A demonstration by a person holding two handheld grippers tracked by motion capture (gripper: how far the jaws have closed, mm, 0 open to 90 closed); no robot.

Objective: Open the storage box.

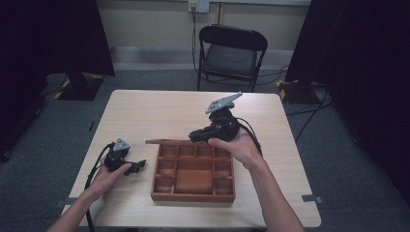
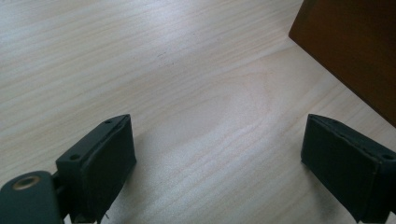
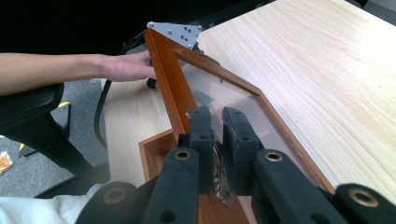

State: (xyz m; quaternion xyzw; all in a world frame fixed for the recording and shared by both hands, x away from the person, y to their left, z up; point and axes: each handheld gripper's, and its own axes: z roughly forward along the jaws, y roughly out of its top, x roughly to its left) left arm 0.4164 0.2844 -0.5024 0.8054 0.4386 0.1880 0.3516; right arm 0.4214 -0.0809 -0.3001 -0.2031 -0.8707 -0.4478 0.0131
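Right gripper (image 3: pixel 215 140) is clamping the glazed lid (image 3: pixel 219 88) — rising toward the frame's upper left above the wooden tray (image 1: pixel 193 195); left gripper (image 2: pixel 215 163) is resting wide open beside it.

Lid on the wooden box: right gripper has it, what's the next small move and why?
Probably swing the lid further up and back. The right gripper is shut on its glass pane, the lid is raised off the box, and the left gripper rests open on the table beside it.

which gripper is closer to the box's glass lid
Right. The right gripper is shut on the glass lid edge; the left gripper rests open on the table beside the wooden box.
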